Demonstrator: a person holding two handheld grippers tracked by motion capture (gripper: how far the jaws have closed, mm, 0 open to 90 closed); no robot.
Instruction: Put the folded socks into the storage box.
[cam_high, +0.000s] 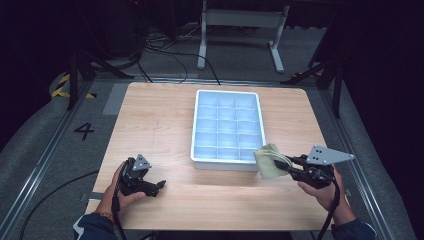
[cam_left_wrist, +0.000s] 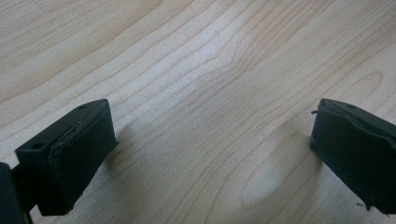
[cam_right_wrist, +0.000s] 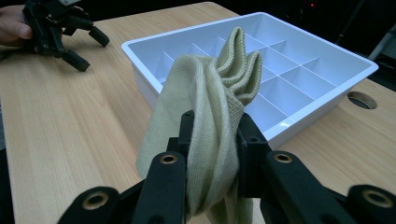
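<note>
- Cloth (cam_right_wrist: 205, 116), pale yellow-green knit, is pinched in my right gripper (cam_right_wrist: 212, 128); jaws are clenched on a bunched fold, with the rest of the fabric standing up above them and hanging loose below.
- In the high view the cloth (cam_high: 270, 160) sits at the near right corner of the white divided tray (cam_high: 200, 125), overlapping its rim. I cannot tell whether the hanging part touches the rim or only passes in front of it.
- My left gripper (cam_high: 150, 186) rests near the front left of the table (cam_high: 150, 115), well apart from the tray. Its jaws stand wide apart over bare wood, with nothing between them.
- Risk 1: grip is on a gathered fold, not a flat edge. Knit fabric compresses; I judge that a quick swing could let layers slide out and the cloth drop short of the tray.
- Risk 2: the trailing end hangs low. If I carry it across the tray, it could catch on the rim or a divider wall and drag the light plastic tray across the table.
- Risk 3: compartments look small against the bunched cloth. Releasing over a divider would likely leave it draped across several cells rather than inside one.
- Risk 4: the tray is unbraced, my left gripper being far off; any snag would shift it freely.
</note>
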